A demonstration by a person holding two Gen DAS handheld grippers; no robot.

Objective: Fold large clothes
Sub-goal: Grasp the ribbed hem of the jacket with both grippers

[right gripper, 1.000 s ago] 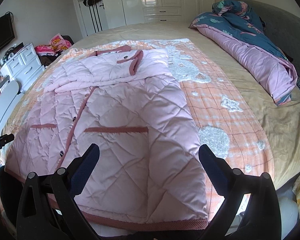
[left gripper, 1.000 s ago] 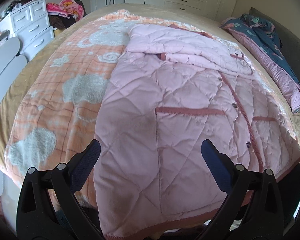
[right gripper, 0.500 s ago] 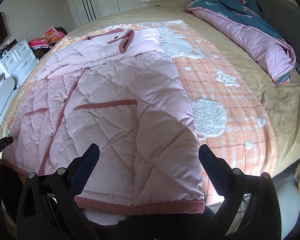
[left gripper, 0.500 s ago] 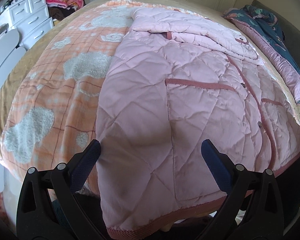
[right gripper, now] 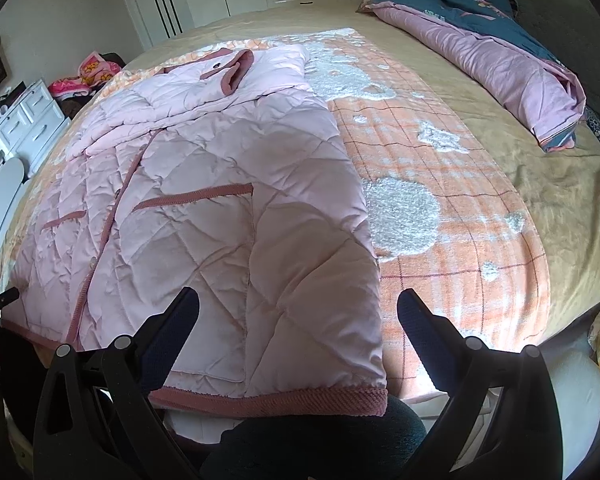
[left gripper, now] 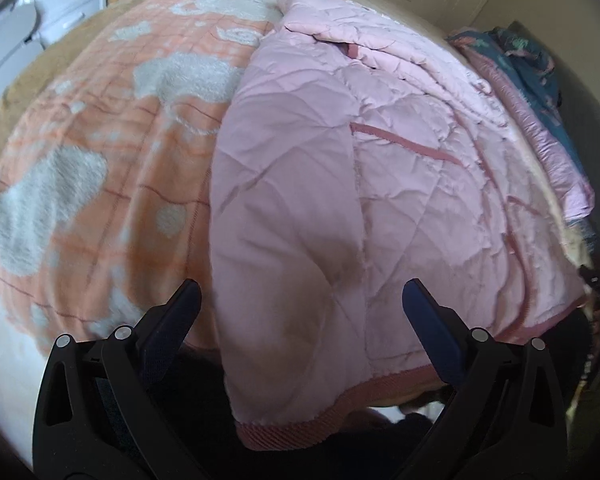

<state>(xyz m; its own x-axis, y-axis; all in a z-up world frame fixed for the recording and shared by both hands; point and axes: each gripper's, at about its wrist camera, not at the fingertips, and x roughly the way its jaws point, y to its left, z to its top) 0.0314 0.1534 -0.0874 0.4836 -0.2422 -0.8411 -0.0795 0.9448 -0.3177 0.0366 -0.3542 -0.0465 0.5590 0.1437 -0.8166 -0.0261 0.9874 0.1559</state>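
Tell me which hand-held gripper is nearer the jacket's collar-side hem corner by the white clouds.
Right. The right hand-held gripper straddles that hem corner; the left hand-held gripper hovers at the opposite corner.

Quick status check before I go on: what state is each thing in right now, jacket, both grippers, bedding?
Jacket: flat on the blanket, buttoned, sleeves folded across the chest, hem at the bed edge, not gripped.
Left gripper: open, empty, over the hem corner.
Right gripper: open, empty, over the other hem corner.
Blanket: spread flat under the jacket.
Quilt: bunched along the far side.
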